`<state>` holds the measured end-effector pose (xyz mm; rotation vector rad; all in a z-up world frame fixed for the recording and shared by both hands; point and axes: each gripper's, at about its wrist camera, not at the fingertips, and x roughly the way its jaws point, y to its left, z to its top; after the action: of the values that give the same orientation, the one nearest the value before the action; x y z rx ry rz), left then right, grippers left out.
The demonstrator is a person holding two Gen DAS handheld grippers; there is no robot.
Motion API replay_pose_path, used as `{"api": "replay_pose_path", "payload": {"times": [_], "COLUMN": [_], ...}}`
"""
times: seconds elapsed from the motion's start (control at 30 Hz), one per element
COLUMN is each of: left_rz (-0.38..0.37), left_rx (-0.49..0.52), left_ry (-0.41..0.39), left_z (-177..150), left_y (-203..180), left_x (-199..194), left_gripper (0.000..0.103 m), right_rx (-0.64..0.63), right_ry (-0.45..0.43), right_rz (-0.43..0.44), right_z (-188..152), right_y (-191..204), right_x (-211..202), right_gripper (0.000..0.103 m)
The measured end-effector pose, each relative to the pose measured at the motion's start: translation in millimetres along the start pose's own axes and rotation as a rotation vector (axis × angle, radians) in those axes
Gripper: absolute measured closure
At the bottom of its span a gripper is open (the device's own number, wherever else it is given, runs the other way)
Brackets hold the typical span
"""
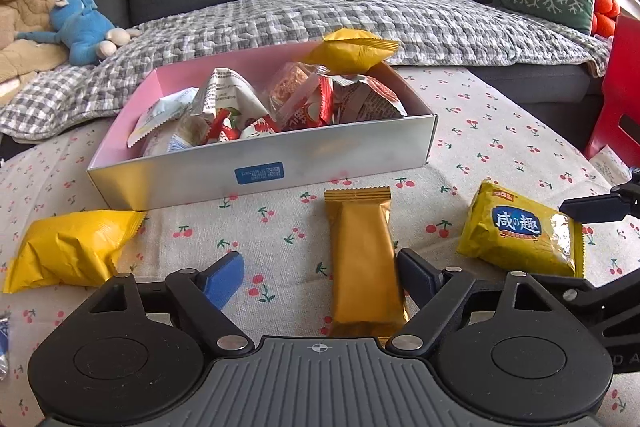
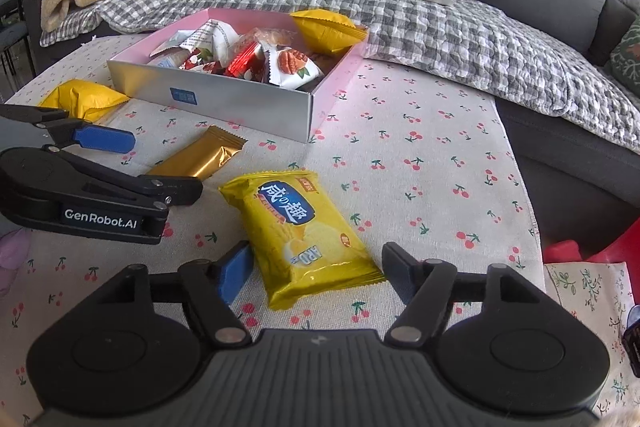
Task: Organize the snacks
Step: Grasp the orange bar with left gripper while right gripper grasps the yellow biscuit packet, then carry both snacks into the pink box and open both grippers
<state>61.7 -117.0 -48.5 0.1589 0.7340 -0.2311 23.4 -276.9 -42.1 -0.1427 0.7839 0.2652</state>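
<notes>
Looking from the near edge outward, both tools are spread wide with nothing gripped yet. The left hand-held gripper (image 1: pixel 320 275) is parked around the gold bar snack (image 1: pixel 364 259), its dark pad just beside the wrapper. The right hand-held gripper (image 2: pixel 316 273) is straddling the yellow chip bag (image 2: pixel 304 235). Further left, a plain yellow pouch (image 1: pixel 72 251) is left lying on the cherry-print counter (image 1: pixel 480 131). Beyond that, the pink-lined box (image 1: pixel 264 171) is already packed with a good pile of snacks, one yellow pack (image 1: pixel 352 49) perched on its far rim. So it's probably mostly done, three loose packs left.
</notes>
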Motion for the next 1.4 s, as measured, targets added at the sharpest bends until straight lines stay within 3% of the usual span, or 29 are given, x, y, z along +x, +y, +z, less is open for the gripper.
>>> {"api": "replay_pose_path", "payload": {"times": [0.4, 0.8, 0.9, 1.0, 1.1, 1.2, 1.4], "left_rz": [0.085, 0.063, 0.047, 0.033, -0.003, -0.008, -0.014], "left_rx": [0.037, 0.037, 0.012, 0.012, -0.004, -0.002, -0.018], "left_ry": [-0.043, -0.022, -0.008, -0.003, 0.008, 0.011, 0.010], "left_z": [-4, -2, 0, 1, 3, 5, 2], "left_y": [24, 46, 52, 54, 55, 52, 53], "left_x": [-4, -2, -1, 0, 0, 0, -3], "left_gripper": [0.043, 0.044, 0.044, 0.048, 0.064, 0.075, 0.076], "right_rx": [-0.100, -0.056, -0.036, -0.010, 0.001, -0.014, -0.007], "right_ry": [-0.002, -0.005, -0.001, 0.007, 0.011, 0.013, 0.021], "right_rz": [-0.005, -0.001, 0.010, 0.044, 0.072, 0.069, 0.072], "right_z": [16, 27, 28, 29, 30, 30, 33], "right_y": [24, 20, 19, 19, 20, 24, 23], "right_x": [12, 28, 29, 29, 27, 25, 24], "right_gripper": [0.014, 0.010, 0.014, 0.027, 0.041, 0.045, 0.048]}}
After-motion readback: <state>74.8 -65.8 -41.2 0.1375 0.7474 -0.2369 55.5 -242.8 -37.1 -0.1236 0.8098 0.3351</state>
